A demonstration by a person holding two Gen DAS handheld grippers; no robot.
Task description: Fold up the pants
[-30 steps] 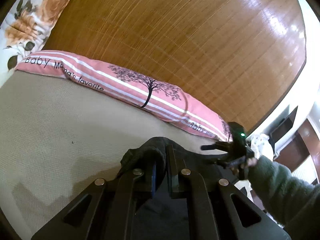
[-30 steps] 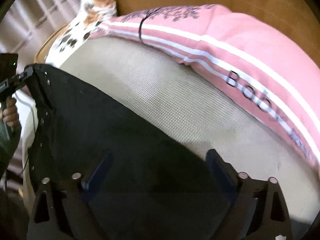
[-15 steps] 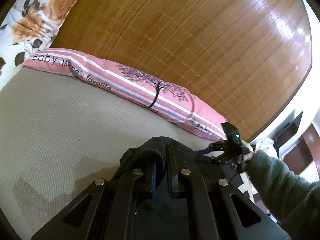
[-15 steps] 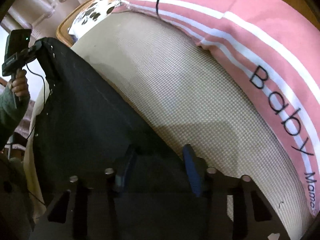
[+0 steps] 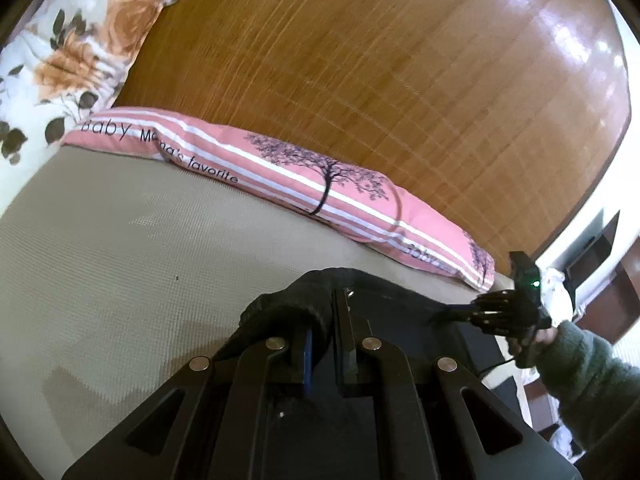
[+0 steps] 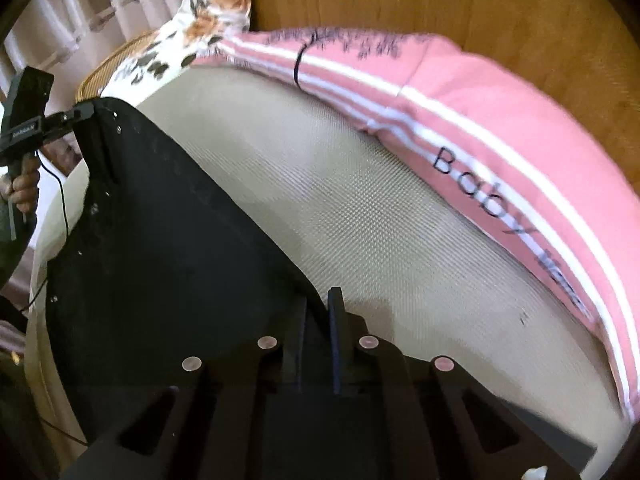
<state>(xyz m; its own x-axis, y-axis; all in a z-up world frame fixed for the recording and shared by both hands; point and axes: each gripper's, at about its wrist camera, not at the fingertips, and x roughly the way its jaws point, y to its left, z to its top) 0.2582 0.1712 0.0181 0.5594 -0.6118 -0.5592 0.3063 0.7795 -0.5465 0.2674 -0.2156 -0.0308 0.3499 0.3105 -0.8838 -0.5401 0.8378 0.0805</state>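
The black pants (image 6: 160, 248) lie spread on the beige bed (image 6: 360, 216), in front of a pink striped pillow (image 5: 304, 176) and a flowered pillow (image 5: 68, 52). The left tool (image 5: 324, 320) is clamped on a bunched corner of the pants. The right tool (image 6: 318, 320) has just been closing, and its jaws now pinch the cloth's edge.

The black pants (image 6: 160, 264) run off the lower picture edge, their legs unseen.
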